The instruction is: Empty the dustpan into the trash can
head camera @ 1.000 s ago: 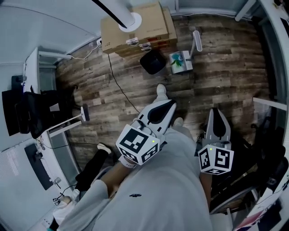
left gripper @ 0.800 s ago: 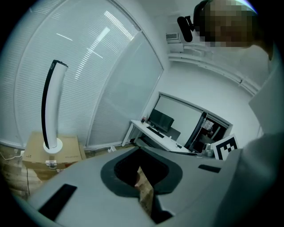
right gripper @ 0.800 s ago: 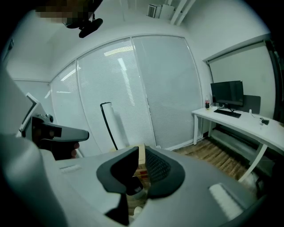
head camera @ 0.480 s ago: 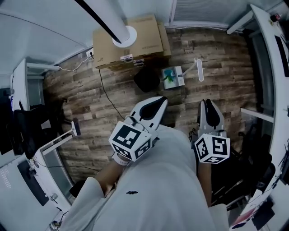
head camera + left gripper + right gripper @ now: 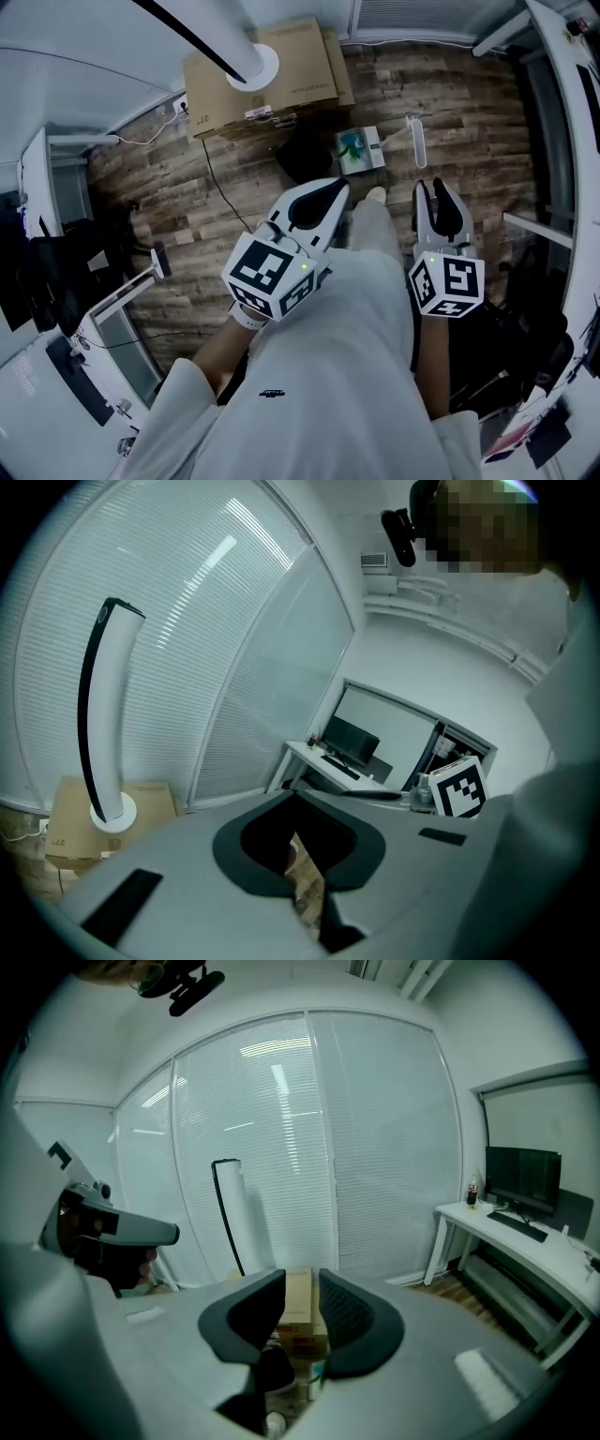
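Note:
A small dustpan point(image 5: 361, 150) with green-and-white rubbish in it lies on the wood floor, its white handle point(image 5: 415, 142) pointing right. A black trash can point(image 5: 303, 157) stands just left of it. Both are ahead of my grippers and untouched. My left gripper point(image 5: 336, 187) points at the can, jaws together and empty; in the left gripper view point(image 5: 295, 808) only a thin slit of floor shows between them. My right gripper point(image 5: 431, 187) is near the handle, its jaws opening, nothing between them. In the right gripper view point(image 5: 302, 1283) the trash can point(image 5: 272, 1368) shows below the gap.
Cardboard boxes point(image 5: 258, 70) sit against the wall behind the can, next to a white tower fan point(image 5: 248, 61). A cable point(image 5: 220, 187) crosses the floor on the left. A white desk point(image 5: 562, 112) runs along the right. My leg and shoe point(image 5: 375, 197) are between the grippers.
Both grippers have moved forward, so the dustpan and trash can now lie close ahead of them. The right gripper's jaws have spread apart. A foot has stepped forward between the grippers.

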A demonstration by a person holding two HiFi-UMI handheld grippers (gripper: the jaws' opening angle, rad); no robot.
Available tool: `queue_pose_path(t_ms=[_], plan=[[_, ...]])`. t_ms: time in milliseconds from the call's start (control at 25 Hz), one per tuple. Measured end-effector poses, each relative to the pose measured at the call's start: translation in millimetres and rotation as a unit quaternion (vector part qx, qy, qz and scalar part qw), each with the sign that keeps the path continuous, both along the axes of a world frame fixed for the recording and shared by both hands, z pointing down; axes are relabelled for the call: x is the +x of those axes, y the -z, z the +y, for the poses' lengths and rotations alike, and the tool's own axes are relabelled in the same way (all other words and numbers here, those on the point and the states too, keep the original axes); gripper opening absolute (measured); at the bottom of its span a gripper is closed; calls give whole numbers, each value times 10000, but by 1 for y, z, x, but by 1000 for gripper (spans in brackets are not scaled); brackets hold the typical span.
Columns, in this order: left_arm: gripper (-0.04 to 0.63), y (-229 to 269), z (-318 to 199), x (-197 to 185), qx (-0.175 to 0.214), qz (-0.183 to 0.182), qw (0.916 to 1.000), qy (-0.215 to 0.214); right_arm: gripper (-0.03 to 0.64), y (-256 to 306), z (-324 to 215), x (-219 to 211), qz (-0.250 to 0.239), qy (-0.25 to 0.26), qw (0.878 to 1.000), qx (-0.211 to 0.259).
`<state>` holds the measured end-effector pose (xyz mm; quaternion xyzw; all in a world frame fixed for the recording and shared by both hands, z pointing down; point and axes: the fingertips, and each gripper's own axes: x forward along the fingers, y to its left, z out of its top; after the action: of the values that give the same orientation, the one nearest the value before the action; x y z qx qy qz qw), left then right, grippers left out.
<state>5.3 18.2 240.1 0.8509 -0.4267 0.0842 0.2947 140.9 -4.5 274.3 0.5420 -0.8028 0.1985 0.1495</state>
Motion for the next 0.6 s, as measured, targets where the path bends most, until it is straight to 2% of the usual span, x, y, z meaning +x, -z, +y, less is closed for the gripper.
queue_pose_path(t_ms=[200,600], plan=[[6,-10,-20,16,-168,-84,9998,111,126,-19,-21,9,-239,75,9994,-220],[6,-47,-68,35,-403,-190,9988,220,153,-71,-74,25,-44,256,9984,-497]])
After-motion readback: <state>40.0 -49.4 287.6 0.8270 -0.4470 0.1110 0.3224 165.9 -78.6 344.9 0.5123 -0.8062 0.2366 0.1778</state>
